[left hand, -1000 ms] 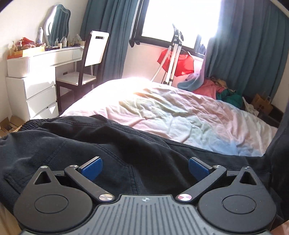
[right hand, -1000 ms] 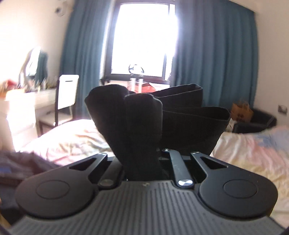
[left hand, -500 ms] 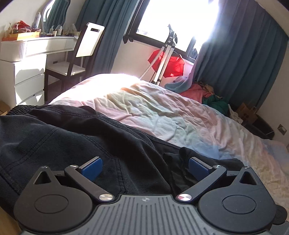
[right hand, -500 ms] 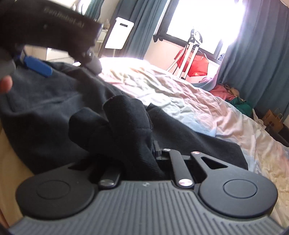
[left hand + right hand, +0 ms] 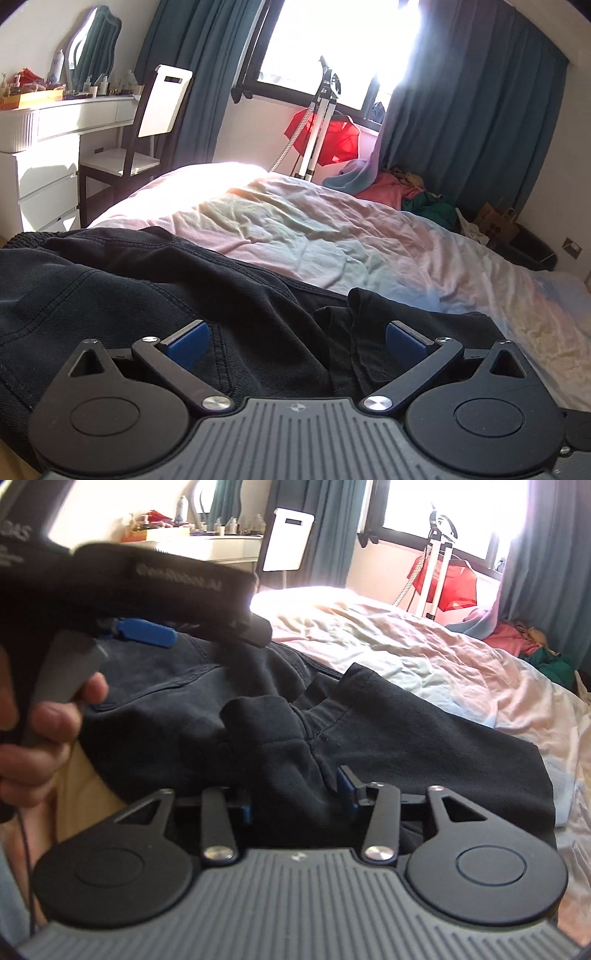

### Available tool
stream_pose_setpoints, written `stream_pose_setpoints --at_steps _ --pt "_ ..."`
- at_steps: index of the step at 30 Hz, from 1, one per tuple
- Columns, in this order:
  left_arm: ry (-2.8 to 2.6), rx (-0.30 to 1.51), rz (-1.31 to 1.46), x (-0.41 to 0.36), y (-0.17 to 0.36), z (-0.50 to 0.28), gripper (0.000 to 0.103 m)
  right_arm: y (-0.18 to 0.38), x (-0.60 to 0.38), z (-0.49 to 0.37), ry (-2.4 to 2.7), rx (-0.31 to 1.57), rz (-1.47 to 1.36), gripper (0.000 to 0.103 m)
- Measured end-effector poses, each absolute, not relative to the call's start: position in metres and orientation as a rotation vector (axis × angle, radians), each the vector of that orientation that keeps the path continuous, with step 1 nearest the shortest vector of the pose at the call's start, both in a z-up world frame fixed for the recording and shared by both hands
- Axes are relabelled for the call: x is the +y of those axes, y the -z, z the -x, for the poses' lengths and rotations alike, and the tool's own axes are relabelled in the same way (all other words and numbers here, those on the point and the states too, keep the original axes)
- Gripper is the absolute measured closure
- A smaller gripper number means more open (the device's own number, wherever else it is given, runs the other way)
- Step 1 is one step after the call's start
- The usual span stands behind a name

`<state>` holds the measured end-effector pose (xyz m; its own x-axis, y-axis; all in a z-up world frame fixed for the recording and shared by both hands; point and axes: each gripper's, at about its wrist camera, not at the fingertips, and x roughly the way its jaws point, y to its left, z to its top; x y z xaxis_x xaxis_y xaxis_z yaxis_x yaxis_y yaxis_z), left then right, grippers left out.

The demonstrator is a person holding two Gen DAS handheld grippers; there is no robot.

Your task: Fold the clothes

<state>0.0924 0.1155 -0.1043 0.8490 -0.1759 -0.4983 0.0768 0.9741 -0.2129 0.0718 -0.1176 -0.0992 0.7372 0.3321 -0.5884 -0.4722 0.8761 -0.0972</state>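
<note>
the right gripper (image 5: 297, 794) has its jaws apart; they have just been opening. a bunched fold of the black trousers (image 5: 280, 746) stands up between its two blue pads (image 5: 346, 786), and the cloth seems loose there, not pressed by them. from this fold the dark cloth spreads forward and to the right of the fingers, flat on the bed (image 5: 424, 653). to the left of these fingers a person's hand (image 5: 44, 716) grips the handle of the left gripper (image 5: 147, 633), which hangs over the trousers with one blue pad visible.

in the left wrist view the left gripper (image 5: 297, 341) has its jaws wide apart, and nothing is clamped between them. the black trousers (image 5: 147, 295) lie under and in front of the blue pads (image 5: 186, 341), and a folded edge of the cloth rises near the right pad. beyond the fingers the pale, wrinkled bed (image 5: 332, 236) goes on. farther, to the left, stand a chair (image 5: 147, 129) and a white dresser (image 5: 48, 147); ahead is a bright window (image 5: 351, 48) with dark blue curtains (image 5: 472, 122).
</note>
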Motion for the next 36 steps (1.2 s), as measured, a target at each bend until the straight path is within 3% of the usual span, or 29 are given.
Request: stream_pose_setpoints --at_steps 3,8,16,25,36 --pt "0.179 0.513 0.132 0.099 0.105 -0.083 0.001 0.081 -0.146 -0.054 -0.463 0.589 0.173 0.041" --pt "0.179 0.501 0.062 0.078 0.109 -0.075 0.001 0.064 -0.196 -0.044 -0.321 0.543 0.063 0.041" --pt "0.080 0.589 -0.104 0.063 0.134 -0.083 0.001 0.102 -0.264 -0.074 -0.068 0.645 -0.218 0.041" --pt "0.065 0.652 -0.117 0.060 0.155 -0.092 0.000 0.131 -0.267 -0.087 -0.037 0.699 -0.229 0.041" --pt "0.096 0.684 -0.049 0.075 0.141 -0.091 0.000 0.133 -0.266 -0.088 -0.030 0.684 -0.206 0.041"
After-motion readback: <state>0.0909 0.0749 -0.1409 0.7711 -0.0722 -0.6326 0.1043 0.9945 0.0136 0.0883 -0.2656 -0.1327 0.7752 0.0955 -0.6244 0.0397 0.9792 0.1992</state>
